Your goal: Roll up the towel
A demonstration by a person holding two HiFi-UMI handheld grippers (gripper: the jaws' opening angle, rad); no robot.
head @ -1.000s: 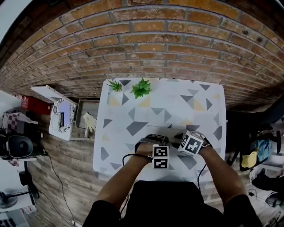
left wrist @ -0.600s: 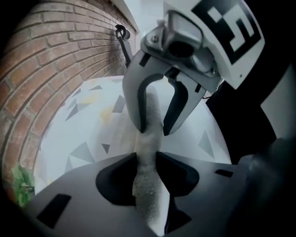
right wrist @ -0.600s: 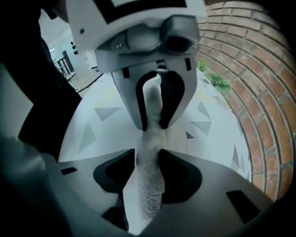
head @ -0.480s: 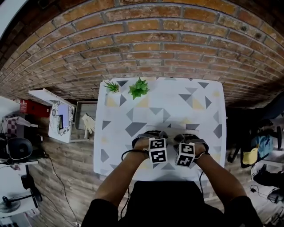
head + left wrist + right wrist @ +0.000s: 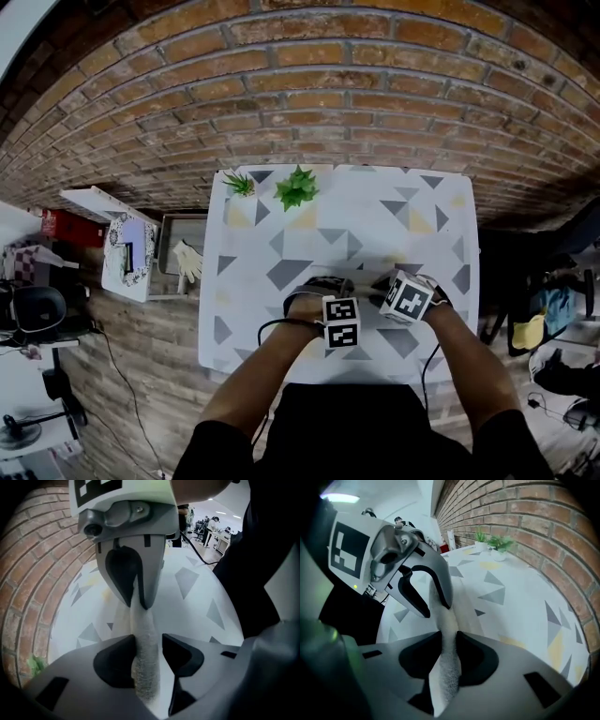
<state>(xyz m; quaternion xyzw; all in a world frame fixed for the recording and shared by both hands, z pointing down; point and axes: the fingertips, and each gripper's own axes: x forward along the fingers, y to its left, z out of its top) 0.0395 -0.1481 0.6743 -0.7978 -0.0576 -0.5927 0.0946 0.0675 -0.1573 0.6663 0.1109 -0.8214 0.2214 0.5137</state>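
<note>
A white towel point(image 5: 146, 667) lies on the triangle-patterned table point(image 5: 309, 244), one edge lifted into a ridge that runs through both grippers. My left gripper point(image 5: 149, 639) stands open around that ridge; its jaws have just been opening, and a gap shows beside one pad. My right gripper point(image 5: 449, 637) has just been closing and is shut on the towel point(image 5: 446, 667), both pads pressing the cloth. Each gripper faces the other: the right gripper point(image 5: 137, 603) and the left gripper point(image 5: 436, 609) stand close along the same fold. In the head view both marker cubes point(image 5: 340, 323) sit near the table's front edge.
Two small potted plants point(image 5: 298, 186) point(image 5: 243, 182) stand at the table's back left corner, against the brick wall point(image 5: 309, 84). On the floor to the left are a white board point(image 5: 122, 239) and a tray with a glove point(image 5: 187, 258). My body is at the front edge.
The right gripper's marker cube tipped toward me half a second ago and has swung back away. Both hands stay at the same spot near the table's front.
</note>
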